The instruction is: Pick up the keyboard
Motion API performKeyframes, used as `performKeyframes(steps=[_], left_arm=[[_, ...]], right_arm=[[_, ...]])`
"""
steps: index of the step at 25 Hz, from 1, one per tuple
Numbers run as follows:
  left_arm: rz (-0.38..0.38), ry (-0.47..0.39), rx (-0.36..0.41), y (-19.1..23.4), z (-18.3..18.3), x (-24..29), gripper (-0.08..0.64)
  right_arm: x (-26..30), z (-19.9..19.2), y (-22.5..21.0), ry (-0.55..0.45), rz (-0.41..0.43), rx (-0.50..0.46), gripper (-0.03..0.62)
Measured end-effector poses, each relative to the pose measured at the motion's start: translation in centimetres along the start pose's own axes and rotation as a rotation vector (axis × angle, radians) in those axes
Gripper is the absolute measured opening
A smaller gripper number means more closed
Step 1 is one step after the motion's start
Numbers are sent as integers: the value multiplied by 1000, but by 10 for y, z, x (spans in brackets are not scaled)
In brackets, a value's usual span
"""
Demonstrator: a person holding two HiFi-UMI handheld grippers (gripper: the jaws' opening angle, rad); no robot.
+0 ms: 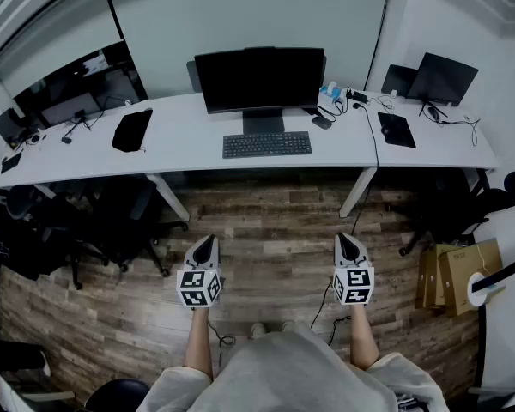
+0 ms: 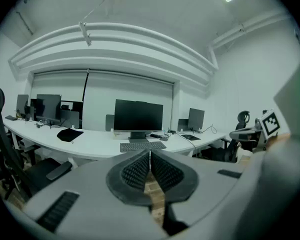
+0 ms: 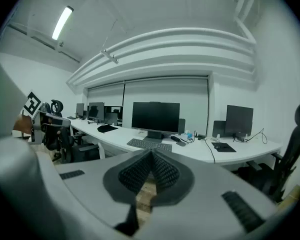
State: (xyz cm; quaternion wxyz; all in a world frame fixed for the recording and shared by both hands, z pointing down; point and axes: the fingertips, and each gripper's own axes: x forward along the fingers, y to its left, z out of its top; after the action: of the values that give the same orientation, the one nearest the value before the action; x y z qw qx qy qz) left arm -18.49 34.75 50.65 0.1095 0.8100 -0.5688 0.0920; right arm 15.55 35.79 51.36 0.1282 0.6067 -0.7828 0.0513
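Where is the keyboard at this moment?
In the head view the keyboard lies on the white desk, near the middle of its front edge, directly in front of the stand of the central monitor.

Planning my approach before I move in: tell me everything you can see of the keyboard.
The keyboard is a dark, slim, wide slab with rows of low keys, plastic by its look. It lies flat on the white desk, its long side parallel to the front edge, just in front of the monitor stand. Nothing rests on it.
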Motion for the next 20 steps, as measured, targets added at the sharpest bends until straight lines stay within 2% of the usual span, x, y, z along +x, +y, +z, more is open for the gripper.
performKeyframes(steps=[11,16,17,18,20], left_arm=[[5,7,2,-2,-3,1,12],[-48,-31,-24,-10,2,0,15],[-55,-32,-29,-11,2,0,15],[-62,-29,-29,-12,1,0,25],[-78,-15,-28,-14,-3,2,143]], right_arm=[[0,-3,1,8,5,0,0],[-1,2,2,-32,37,34,2],[0,2,3,-33,51,36,18],[1,1,5,-32,69,37,98],[4,0,8,-30,94,36,240]])
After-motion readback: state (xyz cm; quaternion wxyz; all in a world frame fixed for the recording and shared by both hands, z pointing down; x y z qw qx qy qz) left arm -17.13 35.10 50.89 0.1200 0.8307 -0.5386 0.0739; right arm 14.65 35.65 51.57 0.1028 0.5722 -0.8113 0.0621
